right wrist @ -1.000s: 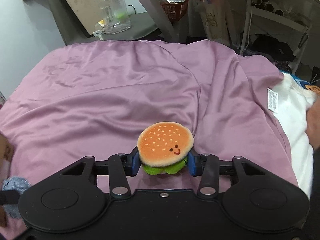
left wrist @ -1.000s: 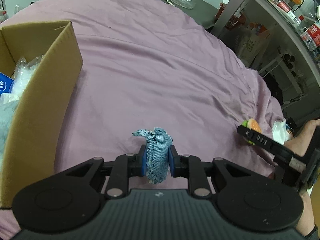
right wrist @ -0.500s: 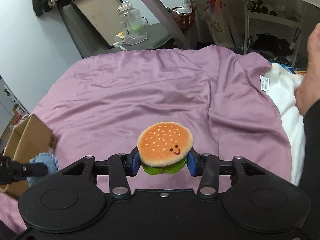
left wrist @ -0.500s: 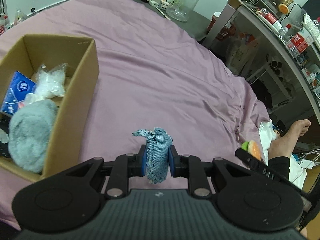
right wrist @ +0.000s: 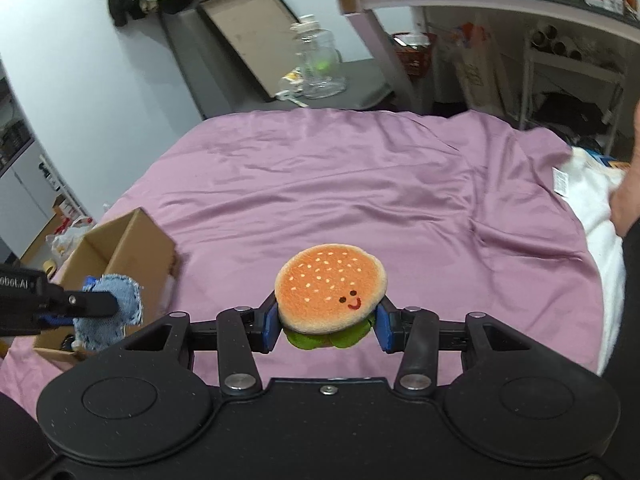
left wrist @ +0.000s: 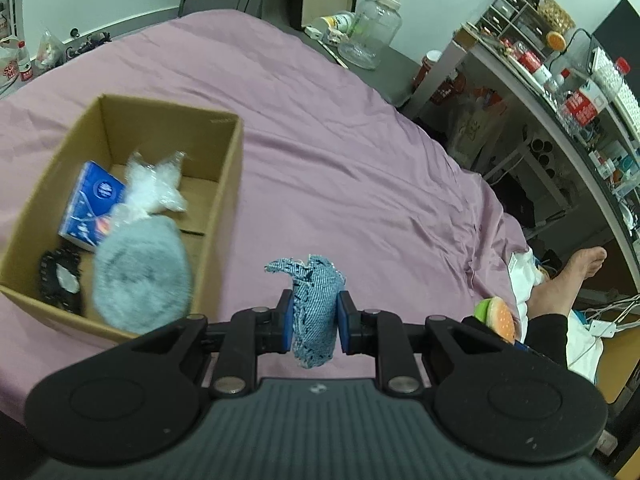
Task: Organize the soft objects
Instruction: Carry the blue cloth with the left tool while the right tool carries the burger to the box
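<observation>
Denim scrap (left wrist: 314, 312) pinched in my left gripper (left wrist: 313, 320); plush burger (right wrist: 331, 288) clamped in my right gripper (right wrist: 326, 326). Transport step: next, carry left over the cardboard box (left wrist: 224, 184) and release.

A mauve-purple bed sheet (left wrist: 340, 152) covers the bed. A plain brown cardboard box (left wrist: 224, 184) holds a fluffy pale grey-blue cloth (left wrist: 142, 272) and a blue-and-white packet (left wrist: 94, 204). Black tools with blue pads (right wrist: 271, 322) carry a frayed blue denim scrap (left wrist: 314, 308) and an orange sesame-speckled plush burger (right wrist: 330, 286), red smile, green lettuce.
</observation>
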`<state>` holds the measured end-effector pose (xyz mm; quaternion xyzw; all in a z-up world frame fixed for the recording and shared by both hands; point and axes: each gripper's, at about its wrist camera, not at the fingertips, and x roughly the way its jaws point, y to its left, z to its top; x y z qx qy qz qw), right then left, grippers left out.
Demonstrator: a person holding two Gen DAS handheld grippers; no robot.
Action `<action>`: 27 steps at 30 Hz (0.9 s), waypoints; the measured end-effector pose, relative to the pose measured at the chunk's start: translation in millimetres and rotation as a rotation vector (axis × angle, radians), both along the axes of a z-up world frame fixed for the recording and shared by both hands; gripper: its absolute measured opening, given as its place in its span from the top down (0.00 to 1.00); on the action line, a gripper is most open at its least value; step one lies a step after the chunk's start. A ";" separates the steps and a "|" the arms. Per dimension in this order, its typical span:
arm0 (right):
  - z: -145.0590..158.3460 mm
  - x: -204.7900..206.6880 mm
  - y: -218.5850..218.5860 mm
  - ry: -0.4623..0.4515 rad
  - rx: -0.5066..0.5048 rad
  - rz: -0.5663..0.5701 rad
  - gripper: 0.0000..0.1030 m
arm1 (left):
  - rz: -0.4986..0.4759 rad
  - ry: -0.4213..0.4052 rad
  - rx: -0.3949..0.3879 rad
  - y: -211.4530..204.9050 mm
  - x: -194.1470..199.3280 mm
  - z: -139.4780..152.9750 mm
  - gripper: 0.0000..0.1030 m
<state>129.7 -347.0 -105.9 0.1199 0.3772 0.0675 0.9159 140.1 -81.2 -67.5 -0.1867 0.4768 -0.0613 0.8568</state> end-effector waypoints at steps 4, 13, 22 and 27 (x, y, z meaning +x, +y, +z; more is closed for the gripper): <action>10.5 -1.5 19.6 -0.016 0.009 0.029 0.57 | 0.024 -0.019 0.006 22.9 -2.0 10.5 0.80; 25.7 1.8 58.7 -0.030 0.023 0.075 0.57 | 0.072 -0.050 0.011 70.9 -1.4 28.0 0.80; 42.6 8.9 94.9 -0.044 0.003 0.121 0.57 | 0.110 -0.060 0.014 112.9 2.7 28.8 0.80; 47.6 15.8 118.1 -0.050 -0.019 0.157 0.57 | 0.134 -0.046 0.018 132.8 6.0 20.8 0.80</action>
